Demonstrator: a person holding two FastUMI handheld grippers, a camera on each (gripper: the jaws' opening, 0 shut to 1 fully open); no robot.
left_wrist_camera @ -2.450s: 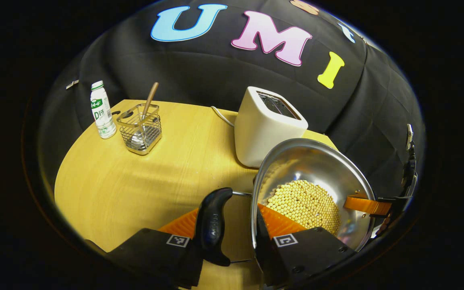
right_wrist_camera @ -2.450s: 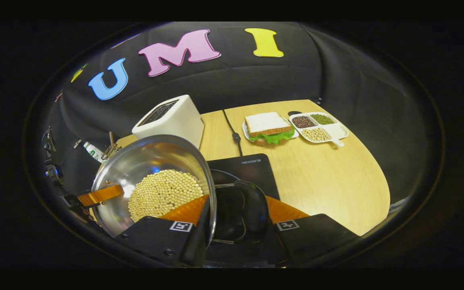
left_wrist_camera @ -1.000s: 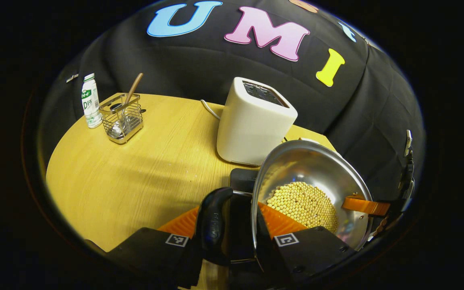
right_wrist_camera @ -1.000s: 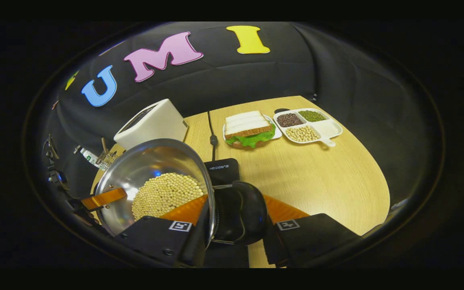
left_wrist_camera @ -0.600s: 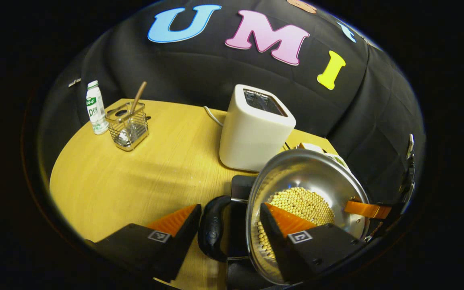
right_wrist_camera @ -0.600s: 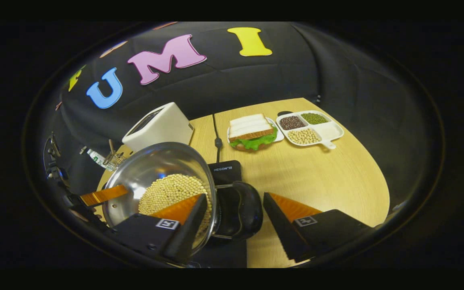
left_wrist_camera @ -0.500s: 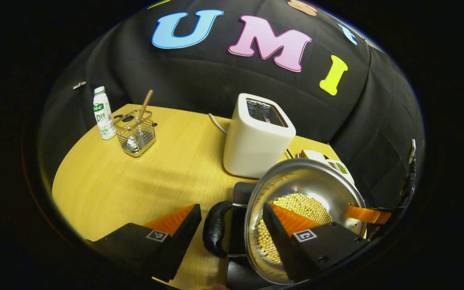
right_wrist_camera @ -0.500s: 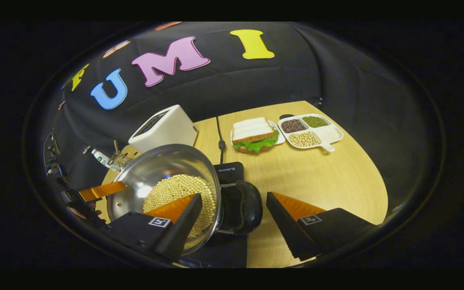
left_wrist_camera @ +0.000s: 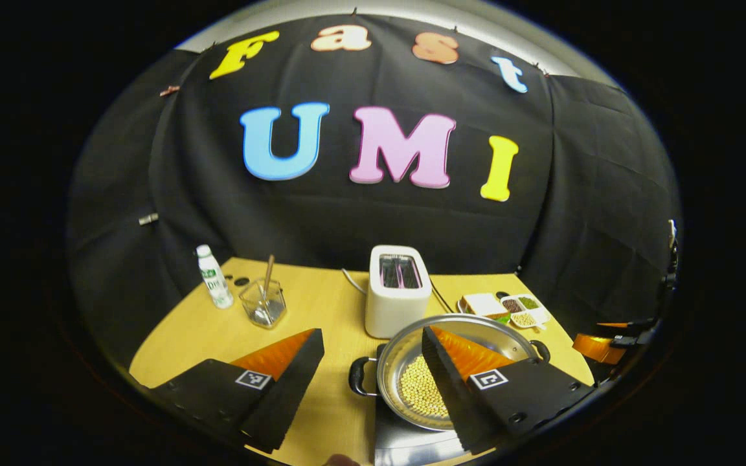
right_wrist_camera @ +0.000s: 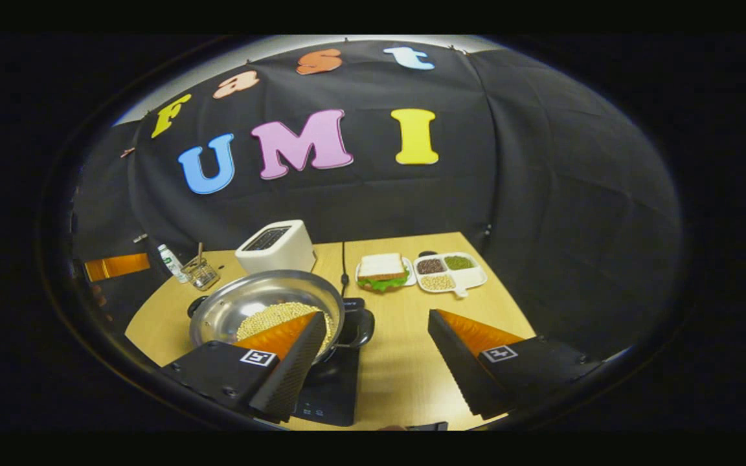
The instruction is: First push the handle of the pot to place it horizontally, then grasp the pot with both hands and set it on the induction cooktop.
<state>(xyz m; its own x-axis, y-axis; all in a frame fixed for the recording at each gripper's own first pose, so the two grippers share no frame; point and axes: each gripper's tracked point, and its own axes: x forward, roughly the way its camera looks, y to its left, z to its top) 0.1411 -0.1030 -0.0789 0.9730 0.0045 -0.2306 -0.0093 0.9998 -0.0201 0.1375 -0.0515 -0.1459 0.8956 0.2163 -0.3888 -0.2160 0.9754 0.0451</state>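
While the pot (right_wrist_camera: 263, 307) sits on the cooktop (right_wrist_camera: 331, 388) (beans inside), both grippers hover above, jaws wide.

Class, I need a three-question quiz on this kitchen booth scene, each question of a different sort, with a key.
1. True or false: the pot rests on the induction cooktop.
2. What fills the pot? A) water B) pale beans C) rice noodles
3. Fill in: both the left gripper and the right gripper have their jaws ____.

Key: 1 true; 2 B, the pale beans cover its bottom; 3 open, neither touching a pot handle.
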